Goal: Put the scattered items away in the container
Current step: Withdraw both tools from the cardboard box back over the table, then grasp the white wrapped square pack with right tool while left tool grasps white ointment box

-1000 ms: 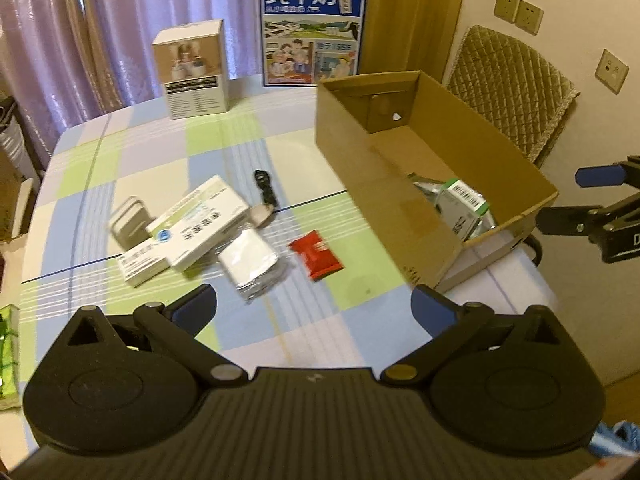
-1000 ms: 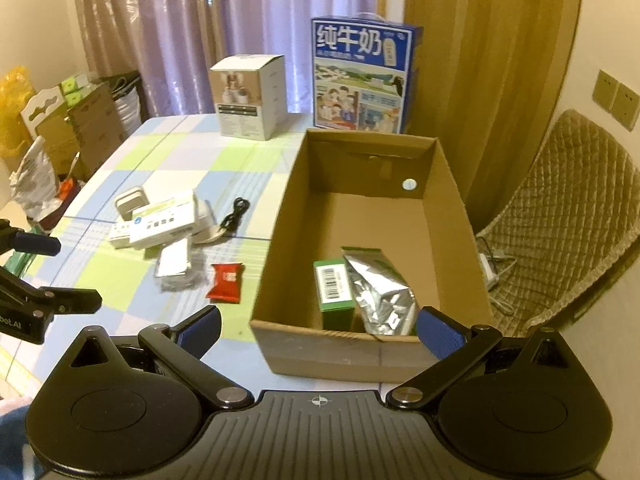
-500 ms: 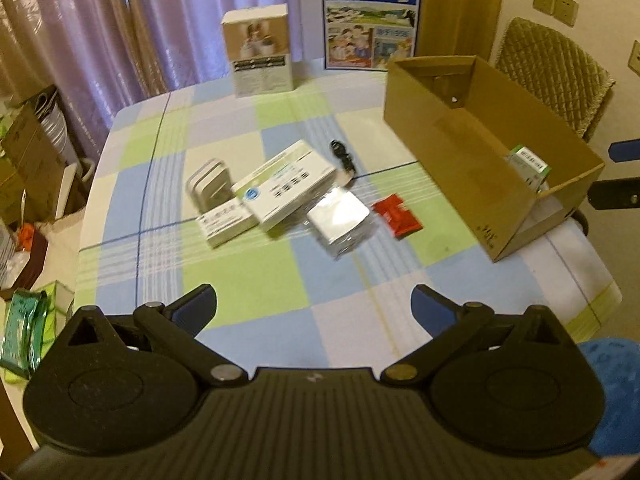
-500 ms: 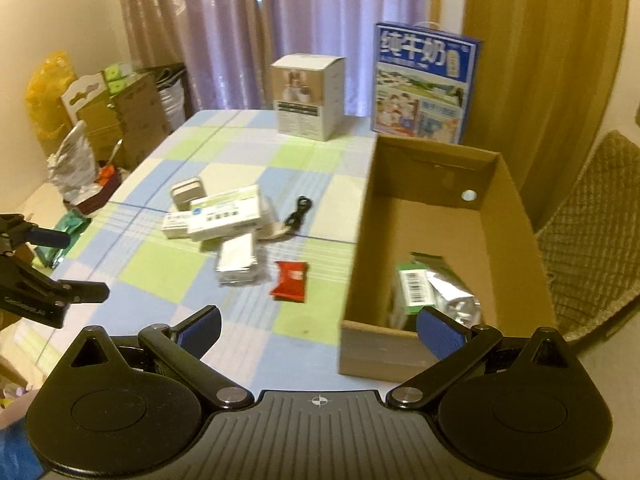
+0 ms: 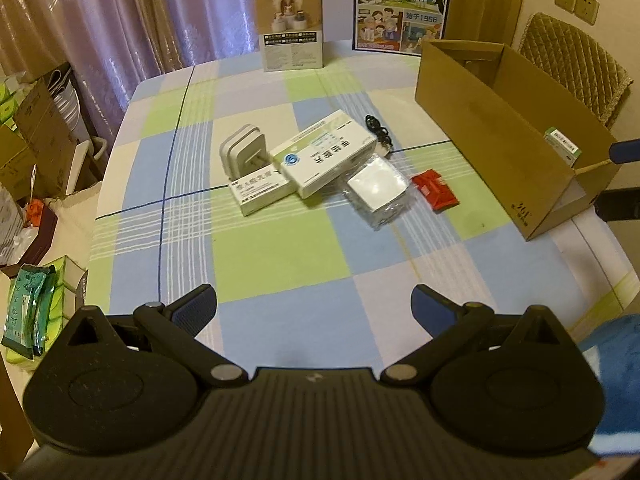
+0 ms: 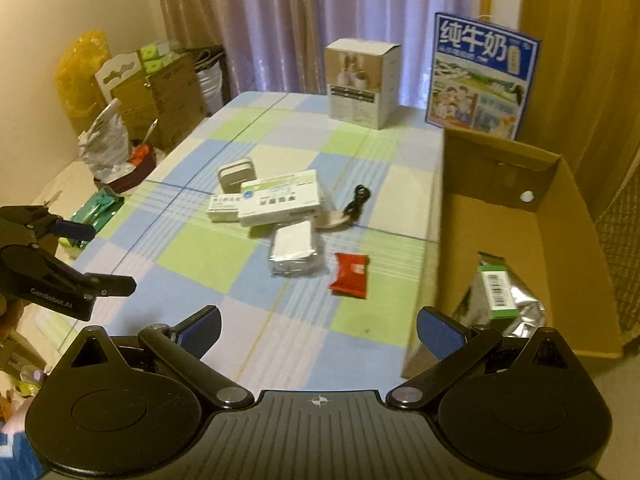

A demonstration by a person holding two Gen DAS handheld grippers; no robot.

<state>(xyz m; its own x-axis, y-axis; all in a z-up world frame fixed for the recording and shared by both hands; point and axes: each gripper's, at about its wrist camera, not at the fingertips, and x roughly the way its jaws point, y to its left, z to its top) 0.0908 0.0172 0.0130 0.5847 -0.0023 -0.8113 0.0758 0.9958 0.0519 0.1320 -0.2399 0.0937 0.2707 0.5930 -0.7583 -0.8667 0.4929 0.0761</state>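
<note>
**Both grippers pull back, and the pile still waits**

Left wrist view: A second ago this camera was close over the small things. Now it sits farther back, and much more of the checked table (image 5: 280, 256) shows. The left gripper (image 5: 314, 304) is wide open and holds nothing. That likely means it is getting ready to pick the next thing. The pile lies far in front of the jaws, well apart from them. In it are a large white medicine box (image 5: 324, 158), a small white box (image 5: 262, 190) to its left, a white charger (image 5: 242, 152) behind that, a shiny clear-wrapped packet (image 5: 378, 188), a red snack packet (image 5: 434, 190) and a black cable (image 5: 378, 130). The cardboard box (image 5: 492, 132) stands at the far right.

Right wrist view: This camera has swung left, away from the cardboard box (image 6: 500, 216) and toward the pile. The right gripper (image 6: 319, 330) is wide open and empty too. The red snack packet (image 6: 349, 274) is the nearest thing, ahead of the jaws but not between them. A green box (image 6: 496, 290) and a silver foil bag (image 6: 520, 308) already lie inside the box. The other six things still need to go in.
</note>
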